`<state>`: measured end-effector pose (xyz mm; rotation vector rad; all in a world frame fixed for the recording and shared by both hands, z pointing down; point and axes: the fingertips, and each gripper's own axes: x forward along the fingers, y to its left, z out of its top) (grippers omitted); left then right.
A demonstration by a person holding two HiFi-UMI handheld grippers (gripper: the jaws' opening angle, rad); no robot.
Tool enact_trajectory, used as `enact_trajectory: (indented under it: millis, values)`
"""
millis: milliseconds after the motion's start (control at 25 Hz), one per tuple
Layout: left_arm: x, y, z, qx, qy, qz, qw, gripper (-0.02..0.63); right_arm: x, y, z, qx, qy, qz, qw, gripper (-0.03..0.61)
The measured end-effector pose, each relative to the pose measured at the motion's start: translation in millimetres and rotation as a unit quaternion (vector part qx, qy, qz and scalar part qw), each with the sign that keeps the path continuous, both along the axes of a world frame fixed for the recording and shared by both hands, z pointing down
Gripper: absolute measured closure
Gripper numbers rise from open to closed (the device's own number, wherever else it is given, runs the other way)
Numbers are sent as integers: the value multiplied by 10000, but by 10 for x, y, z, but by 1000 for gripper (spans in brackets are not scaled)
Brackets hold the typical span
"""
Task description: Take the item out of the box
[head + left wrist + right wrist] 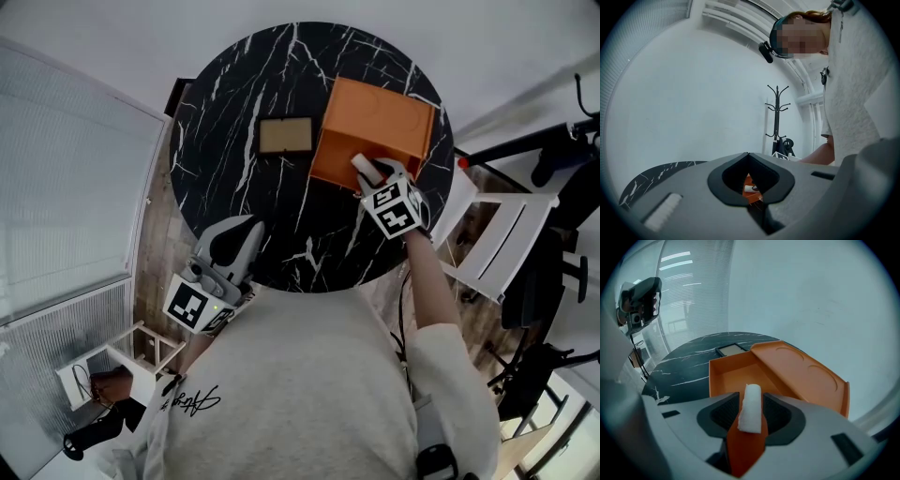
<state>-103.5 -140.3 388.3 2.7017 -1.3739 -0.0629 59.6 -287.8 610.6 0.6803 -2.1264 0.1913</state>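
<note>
My right gripper point(367, 172) sits at the 6 o'clock edge of the open orange box point(375, 122), its jaws closed down on a small white roll point(751, 406). The roll stands up between the jaws, over the box's near wall. The box lies toward 1 o'clock on the round black marble table point(234, 94), and a flat tan frame point(284, 136) lies just beside it at its 9 o'clock. My left gripper point(249, 228) hovers at the table's 7 o'clock rim, jaws pressed together with nothing between them.
</note>
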Motion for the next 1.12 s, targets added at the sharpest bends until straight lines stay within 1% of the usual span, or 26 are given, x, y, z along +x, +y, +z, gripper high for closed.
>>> enact_trajectory:
  millis: [560, 880, 1120]
  values:
    - [-113, 14, 26, -17, 75, -177, 9998, 612, -40, -36, 147, -375, 341, -40, 9987, 439]
    - [-109, 9, 28, -54, 116, -187, 9997, 612, -49, -61, 203, -433, 436, 26, 9981, 439]
    - [-109, 12, 33, -51, 117, -189, 9997, 611, -63, -132, 217, -323, 549, 51, 9980, 440]
